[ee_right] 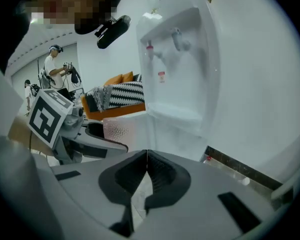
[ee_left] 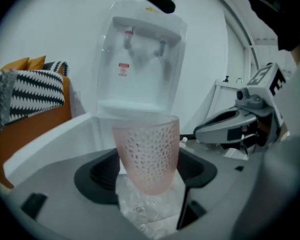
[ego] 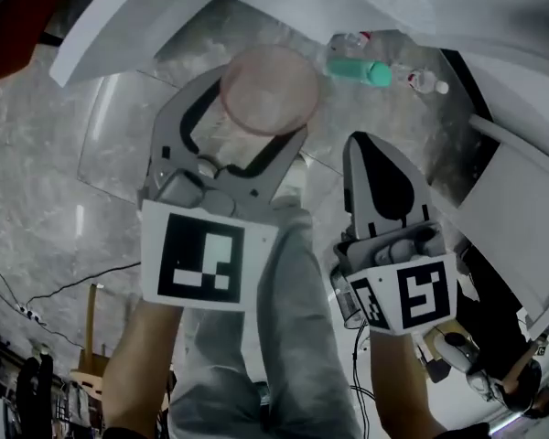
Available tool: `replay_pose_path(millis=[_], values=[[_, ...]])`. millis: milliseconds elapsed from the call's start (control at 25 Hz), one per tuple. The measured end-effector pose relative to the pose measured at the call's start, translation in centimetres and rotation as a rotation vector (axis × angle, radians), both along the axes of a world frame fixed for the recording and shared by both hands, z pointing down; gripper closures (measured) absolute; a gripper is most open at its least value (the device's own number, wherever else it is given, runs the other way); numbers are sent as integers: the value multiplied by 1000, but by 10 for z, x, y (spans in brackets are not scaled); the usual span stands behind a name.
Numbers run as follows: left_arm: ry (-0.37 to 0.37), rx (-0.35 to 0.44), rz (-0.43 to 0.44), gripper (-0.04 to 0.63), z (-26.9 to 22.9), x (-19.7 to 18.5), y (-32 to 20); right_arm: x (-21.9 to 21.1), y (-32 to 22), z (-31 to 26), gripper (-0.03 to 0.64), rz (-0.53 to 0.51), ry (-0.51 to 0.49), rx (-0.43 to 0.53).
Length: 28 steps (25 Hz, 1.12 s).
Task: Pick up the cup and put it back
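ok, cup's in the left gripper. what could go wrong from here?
The cup tapers downward and the left gripper pinches only its lower half: it may slip or tip.
The water dispenser looks close ahead: the rim could knock its ledge.
The right gripper, shut and empty, is close beside: a bump is possible.

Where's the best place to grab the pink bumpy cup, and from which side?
Grip its lower wall from the side, one jaw on each flank, as the left gripper does now. The pink cup is upright, round and narrower toward the base, with no handle showing. A level squeeze on the dimpled wall probably holds best and keeps the mouth up.
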<state>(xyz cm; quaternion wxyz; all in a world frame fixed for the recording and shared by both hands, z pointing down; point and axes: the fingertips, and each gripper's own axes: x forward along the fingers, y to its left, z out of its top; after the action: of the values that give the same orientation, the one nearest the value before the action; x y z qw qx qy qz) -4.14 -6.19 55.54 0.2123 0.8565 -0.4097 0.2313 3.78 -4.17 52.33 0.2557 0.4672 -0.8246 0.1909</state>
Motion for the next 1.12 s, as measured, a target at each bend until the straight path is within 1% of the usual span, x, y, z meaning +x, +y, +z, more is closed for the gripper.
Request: replay_pose_path(millis=[40,80,240,360,520,640,760,840,920,1000,1120], values=[[-3,-17,-16,250,22,1,-1,0,0,19,606,-9,10,-11],[-13,-15,-22,249,42,2,-5,1,-2,36,606,-16,19,-13],[-51,98,-9,249,98,12,-31,9,-5,75,606,-38,47,3],[-61,159,-1,249,129,24,-57,11,-11,96,606,-68,46,7],[-57,233,-6,249,163,45,-106,18,-32,125,606,-112,45,76],[-63,281,0,249,187,51,-139,20,-52,155,606,-124,42,141],[-70,341,8,249,201,53,-170,23,-68,189,606,-104,17,174],[-71,389,30,249,206,59,-186,25,-75,206,606,-87,-4,195],[-74,428,49,249,213,64,-201,24,-80,219,606,-91,-19,226],[-76,447,62,249,224,70,-216,22,-83,232,606,-100,-35,259],[-61,446,58,249,241,80,-236,27,-87,251,606,-135,-35,293]])
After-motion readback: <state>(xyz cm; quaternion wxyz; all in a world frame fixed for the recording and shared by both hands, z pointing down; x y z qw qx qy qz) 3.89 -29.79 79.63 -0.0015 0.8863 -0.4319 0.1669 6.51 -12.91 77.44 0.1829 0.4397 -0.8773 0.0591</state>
